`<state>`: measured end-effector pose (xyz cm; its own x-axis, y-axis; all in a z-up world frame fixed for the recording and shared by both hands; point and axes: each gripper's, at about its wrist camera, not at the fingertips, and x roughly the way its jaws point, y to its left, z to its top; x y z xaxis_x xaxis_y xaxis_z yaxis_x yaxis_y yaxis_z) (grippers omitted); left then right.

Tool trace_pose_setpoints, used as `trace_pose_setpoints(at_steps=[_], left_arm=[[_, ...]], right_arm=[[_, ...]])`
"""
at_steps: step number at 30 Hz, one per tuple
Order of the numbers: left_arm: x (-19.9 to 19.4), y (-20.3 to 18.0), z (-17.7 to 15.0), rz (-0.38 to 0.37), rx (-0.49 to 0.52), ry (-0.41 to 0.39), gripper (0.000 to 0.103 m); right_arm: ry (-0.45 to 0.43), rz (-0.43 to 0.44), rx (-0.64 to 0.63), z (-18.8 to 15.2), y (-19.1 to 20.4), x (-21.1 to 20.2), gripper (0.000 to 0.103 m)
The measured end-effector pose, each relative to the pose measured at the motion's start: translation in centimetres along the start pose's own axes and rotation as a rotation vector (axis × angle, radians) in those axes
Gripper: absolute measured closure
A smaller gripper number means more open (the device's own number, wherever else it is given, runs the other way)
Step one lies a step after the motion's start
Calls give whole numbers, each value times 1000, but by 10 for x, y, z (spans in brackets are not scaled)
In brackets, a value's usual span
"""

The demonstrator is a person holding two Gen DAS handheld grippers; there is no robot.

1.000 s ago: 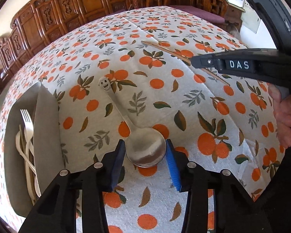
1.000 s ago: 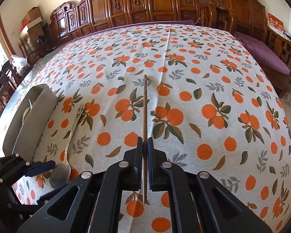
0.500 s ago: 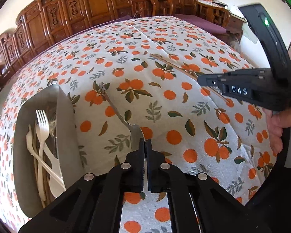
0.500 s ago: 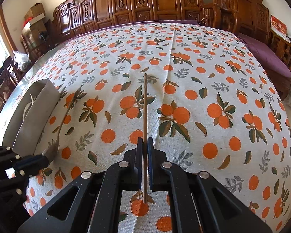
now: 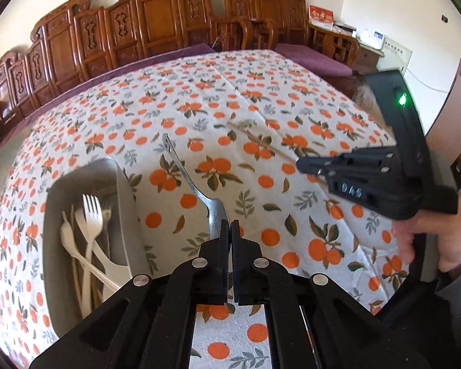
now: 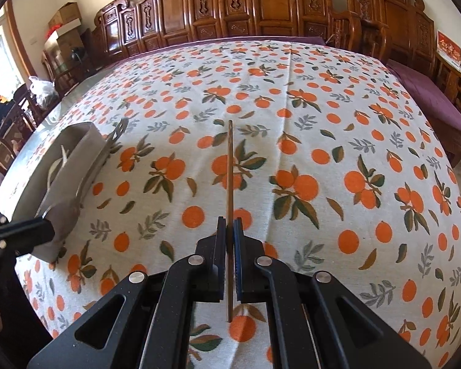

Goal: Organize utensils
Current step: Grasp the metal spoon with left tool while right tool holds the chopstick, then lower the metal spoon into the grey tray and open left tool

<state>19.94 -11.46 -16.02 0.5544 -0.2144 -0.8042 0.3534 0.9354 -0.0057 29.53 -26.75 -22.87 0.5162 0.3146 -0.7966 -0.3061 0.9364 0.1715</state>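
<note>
Since a second before, our left gripper [image 5: 231,230] had closed its fingers on the metal spoon [image 5: 196,189] by the bowl and lifted it clear of the desk [image 6: 322,141], just beside the grey tray [image 5: 124,203] near the desk's left edge. Our right gripper [image 6: 230,230] pinched the chopstick [image 6: 230,166]. Next, we judged, came swinging the spoon over the tray and releasing it.
</note>
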Motion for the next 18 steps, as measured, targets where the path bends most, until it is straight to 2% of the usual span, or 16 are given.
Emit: trace_pose_setpoints(at_steps=[8, 18], left_arm=[[-31, 15, 8, 8, -12, -47, 103], [-51, 43, 4, 38, -31, -62, 103]], right_arm=[[-25, 42, -30, 4, 21, -9, 97], [-56, 87, -82, 7, 54, -21, 97]])
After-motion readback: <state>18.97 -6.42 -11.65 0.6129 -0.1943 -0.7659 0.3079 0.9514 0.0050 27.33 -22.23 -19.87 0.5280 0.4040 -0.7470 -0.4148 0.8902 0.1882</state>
